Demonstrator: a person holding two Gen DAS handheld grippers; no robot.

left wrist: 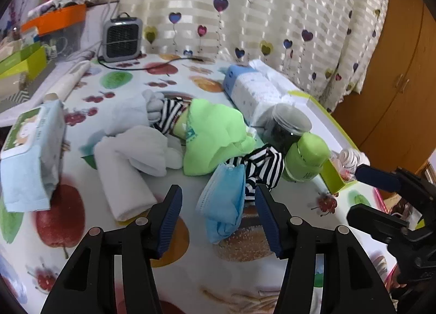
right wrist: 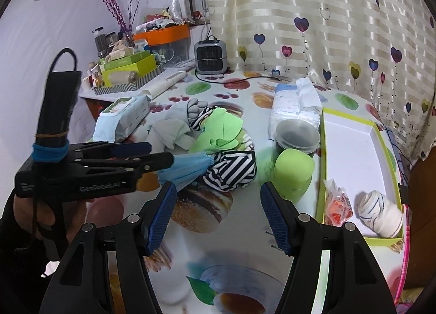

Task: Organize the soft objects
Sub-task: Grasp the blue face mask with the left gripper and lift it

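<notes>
the left gripper, marked "genrobot.ai" on its side, has jaws spread around the blue face mask on the fruit-print tablecloth. the right gripper hovers, jaws spread, empty.

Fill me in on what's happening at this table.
A person holds a gripper in each hand, sorting soft things. The left gripper is open around a blue face mask lying beside striped socks and a green garment. The right gripper is open and empty. A rolled white sock already sits in the green-edged tray.
</notes>
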